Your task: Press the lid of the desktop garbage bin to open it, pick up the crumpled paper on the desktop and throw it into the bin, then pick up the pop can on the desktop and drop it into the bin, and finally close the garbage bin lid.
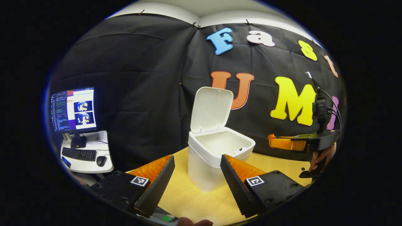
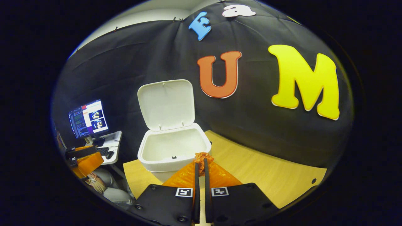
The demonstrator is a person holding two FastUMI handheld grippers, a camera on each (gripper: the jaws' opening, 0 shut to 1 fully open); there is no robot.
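Each gripper has two black blocks with round screws in them, and each block wears a small black-and-white square marker [image 1: 139, 181]. In the left gripper view, thin black cables [image 1: 333, 105] loop up from the right gripper's top.

Bin [image 2: 173, 150] mouth open, unobstructed from above; raised lid [image 2: 166, 103] blocks rear approach.

Both views are evenly lit, seemingly from overhead, and sharp at the centre. The white bin [image 1: 216, 150] is bright but not blown out, casting a soft shadow on the table [image 1: 194, 194]. Fisheye distortion bends the edges strongly; the monitor [image 1: 74, 110] glows and smears slightly near the rim. The black cloth wall [image 2: 251, 125] stays dim.
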